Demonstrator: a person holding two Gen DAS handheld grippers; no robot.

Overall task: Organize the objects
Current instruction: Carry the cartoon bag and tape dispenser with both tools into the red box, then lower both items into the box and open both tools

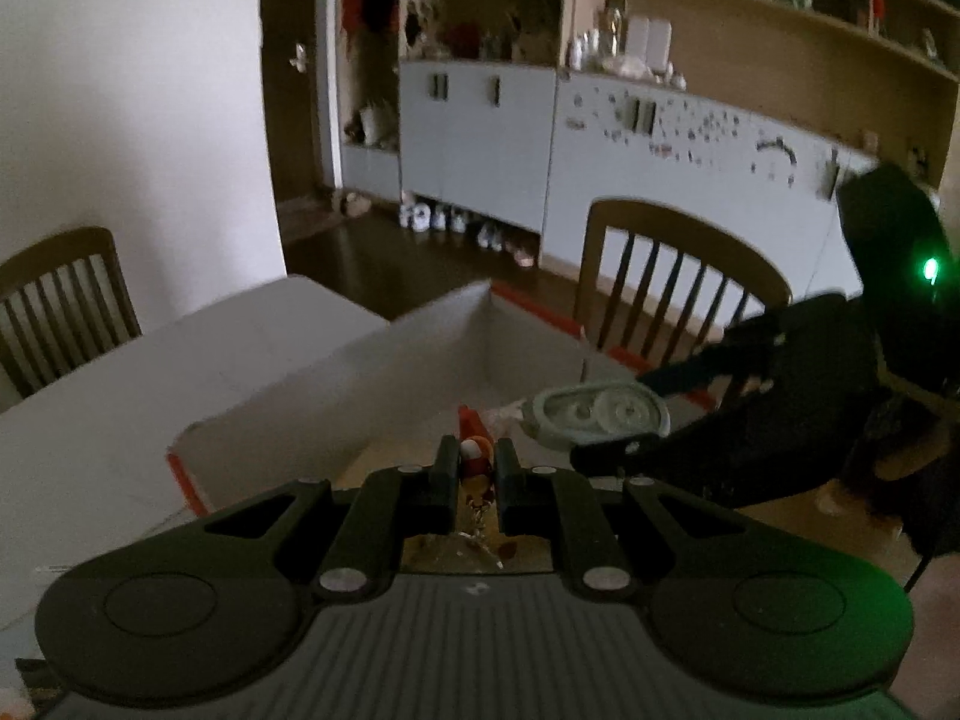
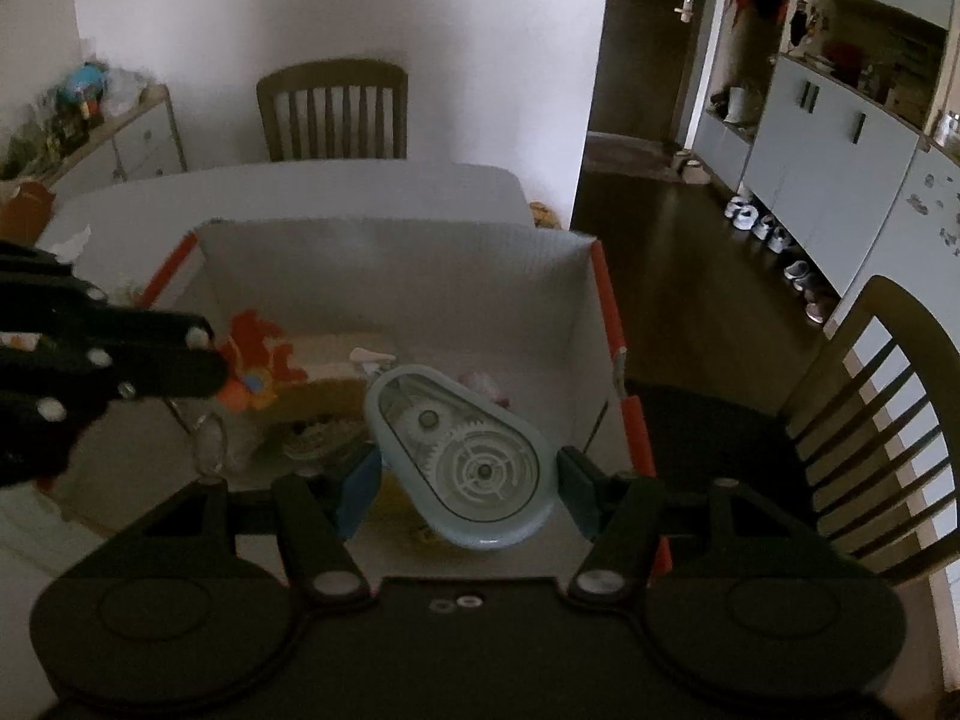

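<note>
A white open box (image 2: 384, 276) with orange edges stands on the table; it also shows in the left wrist view (image 1: 420, 354). My left gripper (image 1: 477, 462) is shut on a small red and orange toy (image 1: 475, 456) with a chain, held over the box; the toy also shows in the right wrist view (image 2: 252, 384). My right gripper (image 2: 468, 480) holds a pale blue correction tape dispenser (image 2: 462, 450) with clear gears between its blue pads (image 2: 360, 480), above the box. The dispenser also shows in the left wrist view (image 1: 597, 417).
Small items lie inside the box (image 2: 312, 420). Wooden chairs stand at the far side (image 2: 333, 111) and at the right (image 2: 876, 420). Cabinets and shelves (image 1: 600, 120) line the wall, with shoes (image 2: 774, 240) on the dark floor.
</note>
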